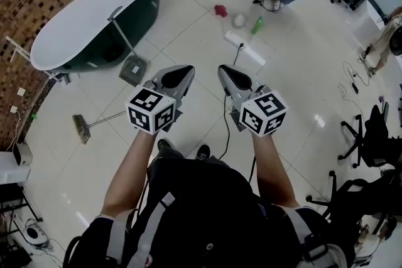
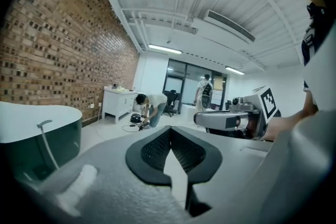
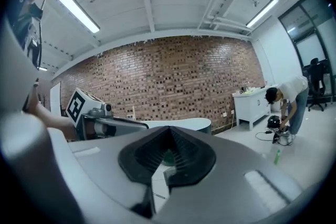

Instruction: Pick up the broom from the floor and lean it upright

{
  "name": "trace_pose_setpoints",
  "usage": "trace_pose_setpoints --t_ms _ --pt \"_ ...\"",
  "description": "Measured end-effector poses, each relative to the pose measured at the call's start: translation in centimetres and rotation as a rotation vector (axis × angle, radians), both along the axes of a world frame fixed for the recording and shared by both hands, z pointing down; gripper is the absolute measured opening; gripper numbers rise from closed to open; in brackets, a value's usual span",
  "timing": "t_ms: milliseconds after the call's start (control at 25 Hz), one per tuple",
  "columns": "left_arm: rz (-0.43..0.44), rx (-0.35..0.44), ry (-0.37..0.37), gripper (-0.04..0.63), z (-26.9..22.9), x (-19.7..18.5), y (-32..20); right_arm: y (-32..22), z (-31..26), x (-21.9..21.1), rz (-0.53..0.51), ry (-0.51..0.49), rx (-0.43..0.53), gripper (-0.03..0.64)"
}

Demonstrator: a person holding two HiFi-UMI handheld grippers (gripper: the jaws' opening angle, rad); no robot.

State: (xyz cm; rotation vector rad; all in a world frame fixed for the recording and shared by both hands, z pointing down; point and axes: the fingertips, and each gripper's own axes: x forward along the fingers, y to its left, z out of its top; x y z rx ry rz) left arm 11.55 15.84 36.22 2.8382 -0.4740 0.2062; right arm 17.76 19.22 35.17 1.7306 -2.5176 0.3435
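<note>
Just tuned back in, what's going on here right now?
A person stands holding the left gripper and the right gripper out in front, both with jaws shut and nothing between them. The broom lies flat on the floor near the bathtub, not yet picked up. A dustpan stands by the tub.

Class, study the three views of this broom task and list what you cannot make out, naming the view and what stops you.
1. Broom: in the head view, the handle's right end is hidden behind the marker cube of the left gripper.
2. Broom: seen in neither gripper view; each gripper's grey body fills the lower frame.
3. Red object near the green bottle: head view, too small to identify.
</note>
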Motion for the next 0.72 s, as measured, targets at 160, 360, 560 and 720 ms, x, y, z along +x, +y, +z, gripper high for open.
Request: trace_pose_setpoints --t_ms 160,360,560,720 --pt "-0.115 -0.012 -0.003 0.000 0.5 -6.0 -3.5 -3.9 0.3 -5.4 -0.108 -0.001 -0.012 0.002" --pt "-0.229 -0.027 -0.017 0.000 1.6 -14.0 -7.3 -8.1 0.7 -13.0 -0.231 -0.036 -0.017 0.003" --pt "-0.300 -0.050 -0.047 0.000 3.8 -21.7 -10.7 -11.7 2.2 -20.4 -0.326 -0.017 -0.059 0.003" --pt "-0.326 -0.085 -0.065 0.000 6.0 -25.8 -12.7 -13.9 3.9 -24.3 -0.363 -0.011 -0.103 0.002"
